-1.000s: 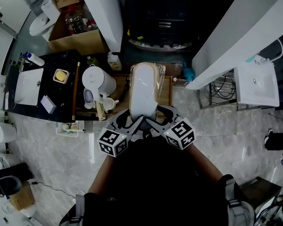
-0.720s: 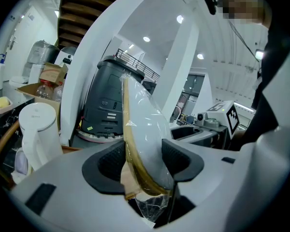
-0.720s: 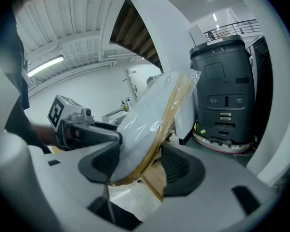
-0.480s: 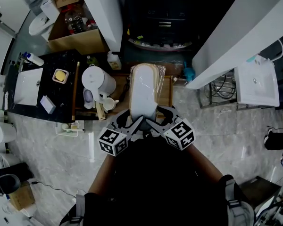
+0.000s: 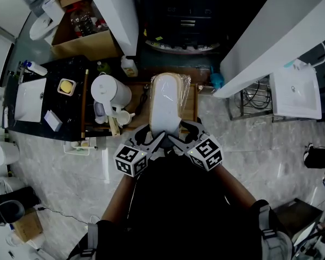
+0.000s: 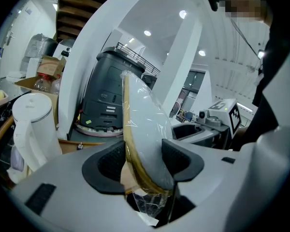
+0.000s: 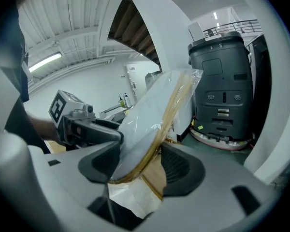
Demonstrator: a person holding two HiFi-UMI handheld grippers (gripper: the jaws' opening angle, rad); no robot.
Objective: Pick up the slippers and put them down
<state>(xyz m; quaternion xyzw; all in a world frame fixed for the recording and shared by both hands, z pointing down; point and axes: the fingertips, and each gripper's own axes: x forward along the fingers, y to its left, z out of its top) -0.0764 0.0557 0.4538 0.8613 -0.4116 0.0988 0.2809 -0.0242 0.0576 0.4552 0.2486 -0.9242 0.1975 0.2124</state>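
Just ahead of the person's body, the left tool (image 5: 153, 140) and the right tool (image 5: 177, 139) angled toward each other. Each pinched the near end of the slippers (image 5: 165, 99) from its own side, pads pressed on the wrap. The slippers were a white pair with a tan edge, sealed in clear, crinkled plastic. They reached away over a wooden table (image 5: 193, 106); whether they touched it could not be told. A white kettle (image 5: 109, 92) stood just beside them on the left. Beyond rose a dark grey machine (image 6: 108, 93) between white pillars (image 5: 116, 15).
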